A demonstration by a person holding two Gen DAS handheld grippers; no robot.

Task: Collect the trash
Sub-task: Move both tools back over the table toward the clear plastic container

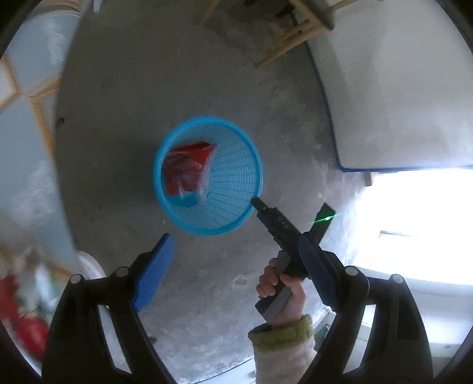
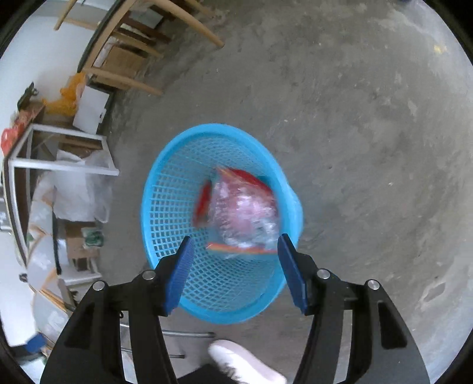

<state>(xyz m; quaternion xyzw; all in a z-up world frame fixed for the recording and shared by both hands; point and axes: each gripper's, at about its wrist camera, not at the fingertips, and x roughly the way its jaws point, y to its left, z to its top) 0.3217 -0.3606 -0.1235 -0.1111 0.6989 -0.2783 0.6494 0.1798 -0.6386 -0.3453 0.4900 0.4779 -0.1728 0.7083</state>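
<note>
over the blue basket [image 2: 165,189] both grippers' jaws stood wide, empty; red wrapper [image 2: 242,212] inside looked light, crinkly, slippery; pinch at sealed edge.

Blue latticed basket [image 2: 177,206], red-and-clear wrapper [image 2: 245,212]

Unfinished domestic storeroom
Bare concrete floor [image 2: 354,118]; wooden chair legs [image 2: 189,23]; cardboard boxes [image 2: 124,62]; stuffed plastic bags [image 2: 79,189]; white shelving frame [image 2: 59,171].
</note>
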